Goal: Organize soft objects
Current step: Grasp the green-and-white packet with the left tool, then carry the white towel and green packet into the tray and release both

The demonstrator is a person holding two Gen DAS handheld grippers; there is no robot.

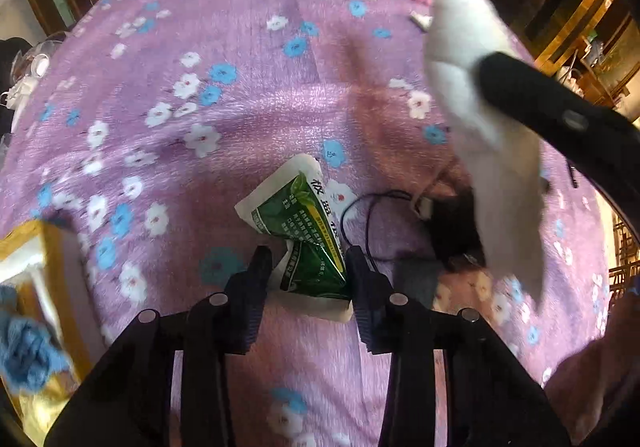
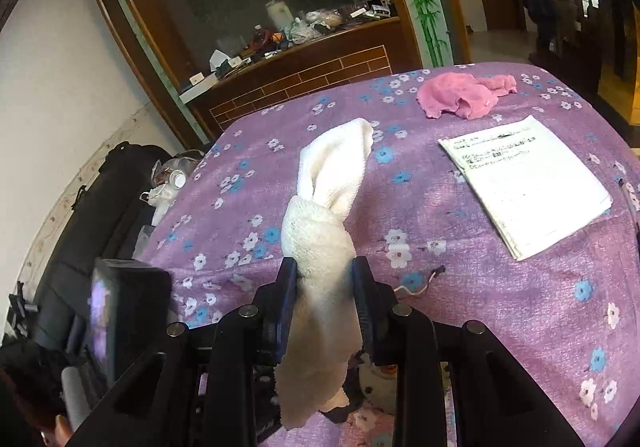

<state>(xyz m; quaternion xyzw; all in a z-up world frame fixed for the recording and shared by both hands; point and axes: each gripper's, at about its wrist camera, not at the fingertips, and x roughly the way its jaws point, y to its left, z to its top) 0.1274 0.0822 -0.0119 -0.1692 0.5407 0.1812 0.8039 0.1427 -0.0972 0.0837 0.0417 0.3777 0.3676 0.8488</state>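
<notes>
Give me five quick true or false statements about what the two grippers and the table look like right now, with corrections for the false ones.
1. The right gripper is clamped on a white terry towel. True.
2. The left gripper has a blue knitted item between its fingers. False: a crumpled green and white foil packet sits between them.
3. A crumpled pink cloth lies at the far end of the purple flowered tablecloth. True.
4. The white paper booklet is held up in the air. False: it lies flat on the tablecloth.
5. The white towel lies spread flat on the table. False: it hangs bunched from the right gripper.
</notes>
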